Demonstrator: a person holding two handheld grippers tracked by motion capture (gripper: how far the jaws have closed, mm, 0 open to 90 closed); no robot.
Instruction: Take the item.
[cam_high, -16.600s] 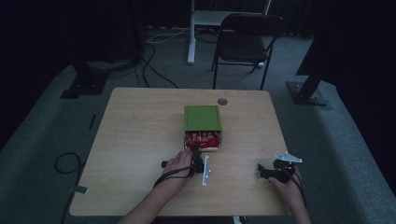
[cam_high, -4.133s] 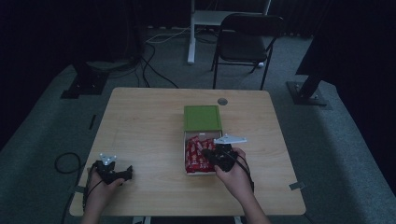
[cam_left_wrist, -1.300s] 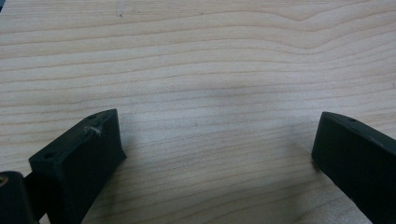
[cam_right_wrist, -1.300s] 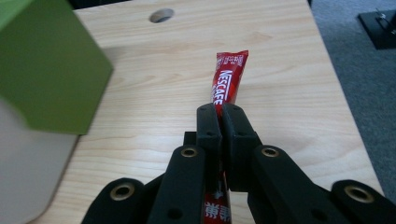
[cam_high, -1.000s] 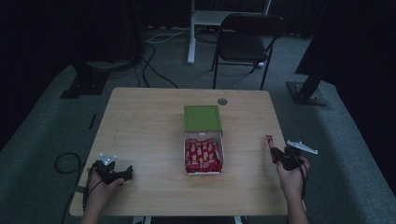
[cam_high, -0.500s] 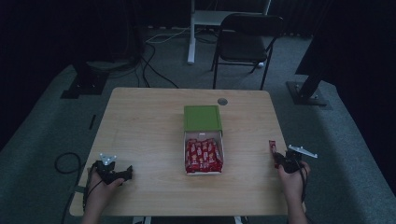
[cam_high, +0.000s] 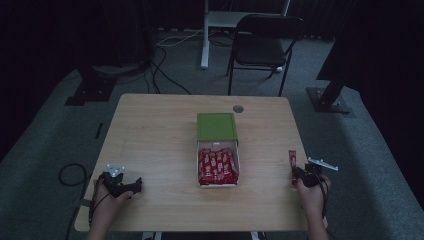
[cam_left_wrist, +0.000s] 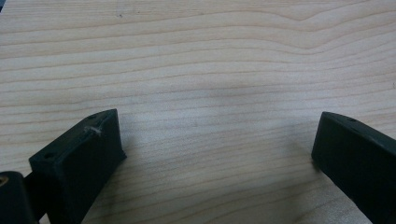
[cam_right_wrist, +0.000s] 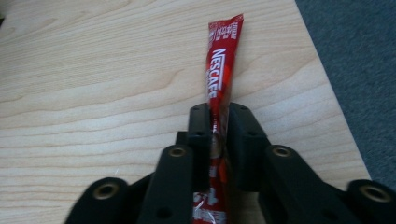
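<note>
One sachet (cam_right_wrist: 223, 70), box (cam_high: 218, 165) well apart

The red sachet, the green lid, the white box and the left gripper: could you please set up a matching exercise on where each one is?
Things:
1. red sachet
2. green lid
3. white box
4. left gripper

Places:
A. mid-table, full of red sachets
B. near the table's right edge, between the right gripper's jaws
C. by the table's left front corner, jaws open
D. just beyond the box

Pairs: 1-B, 2-D, 3-A, 4-C
</note>
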